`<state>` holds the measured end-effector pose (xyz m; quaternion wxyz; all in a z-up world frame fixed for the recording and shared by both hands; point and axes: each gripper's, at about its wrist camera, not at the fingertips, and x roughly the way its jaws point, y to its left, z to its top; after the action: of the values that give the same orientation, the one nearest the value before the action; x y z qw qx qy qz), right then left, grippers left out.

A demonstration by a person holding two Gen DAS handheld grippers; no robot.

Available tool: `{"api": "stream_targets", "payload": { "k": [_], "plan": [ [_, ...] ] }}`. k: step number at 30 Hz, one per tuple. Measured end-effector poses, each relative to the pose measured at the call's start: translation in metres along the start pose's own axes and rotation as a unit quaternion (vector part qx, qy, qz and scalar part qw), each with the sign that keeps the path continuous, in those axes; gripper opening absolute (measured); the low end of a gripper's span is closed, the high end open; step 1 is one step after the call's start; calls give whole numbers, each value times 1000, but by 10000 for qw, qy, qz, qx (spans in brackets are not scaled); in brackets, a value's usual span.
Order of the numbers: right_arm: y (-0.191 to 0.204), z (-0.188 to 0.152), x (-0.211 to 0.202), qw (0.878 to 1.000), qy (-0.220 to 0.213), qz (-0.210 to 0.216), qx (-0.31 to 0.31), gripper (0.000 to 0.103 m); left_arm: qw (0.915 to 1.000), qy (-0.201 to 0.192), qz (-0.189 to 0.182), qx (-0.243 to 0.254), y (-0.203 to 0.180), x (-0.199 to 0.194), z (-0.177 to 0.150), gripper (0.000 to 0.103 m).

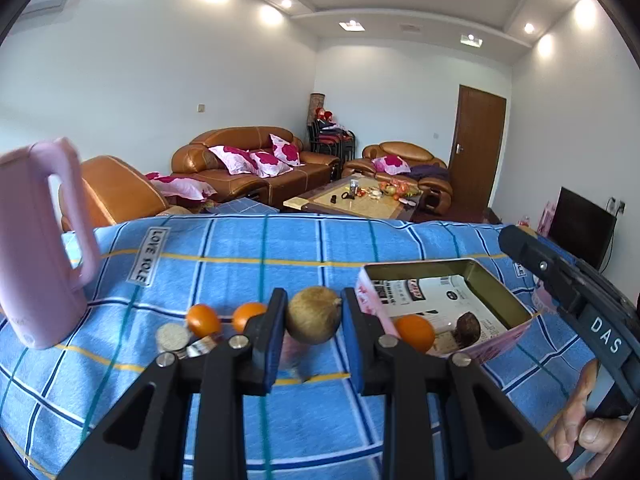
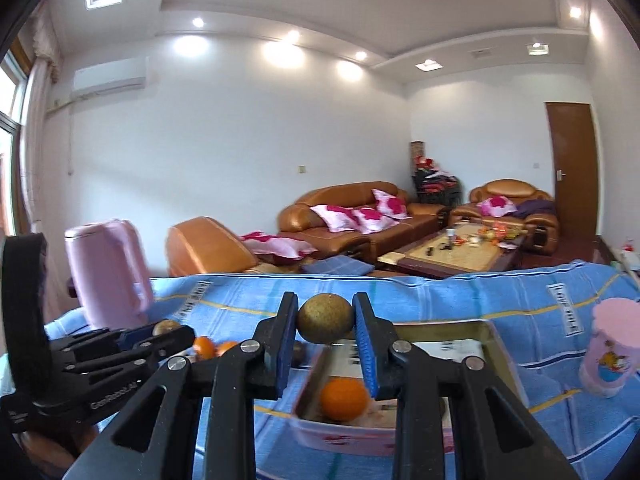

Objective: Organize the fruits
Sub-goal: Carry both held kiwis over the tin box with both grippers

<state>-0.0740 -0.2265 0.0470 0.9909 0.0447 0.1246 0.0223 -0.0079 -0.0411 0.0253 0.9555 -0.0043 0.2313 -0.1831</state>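
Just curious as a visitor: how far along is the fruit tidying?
Done: one orange and a dark fruit lie in the pink tin. In hand: each gripper, left and right, clamps a brown fruit. Left: two oranges on the blue cloth.

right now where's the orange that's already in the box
In the left wrist view the orange sits in the near left corner of the pink box, just right of the left gripper; in the right wrist view it lies directly below the right gripper.
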Motion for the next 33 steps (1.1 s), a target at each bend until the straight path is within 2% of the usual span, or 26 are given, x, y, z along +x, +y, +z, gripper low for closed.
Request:
{"api": "stream_targets", "payload": {
  "k": [6,12,17,22,28,33],
  "plan": [
    [-34,2,3,9990,115,-411,113,30,9994,12,45,353,-39,16,5,29],
    [-69,2,7,9962,223,-825,169,30,9982,80,-60,586,-80,34,7,29],
    [-90,0,14,9932,411,-1070,196,30,9969,99,49,785,-105,44,8,29],
    [-97,-3,20,9907,606,-1206,194,30,9967,321,168,723,-119,60,6,29],
    [-93,-8,28,9877,810,-1335,-56,30,9939,425,487,898,-130,76,0,29],
    [-97,-14,37,9844,1093,-1381,-36,30,9918,561,642,949,-133,89,-4,29]
  ]
}}
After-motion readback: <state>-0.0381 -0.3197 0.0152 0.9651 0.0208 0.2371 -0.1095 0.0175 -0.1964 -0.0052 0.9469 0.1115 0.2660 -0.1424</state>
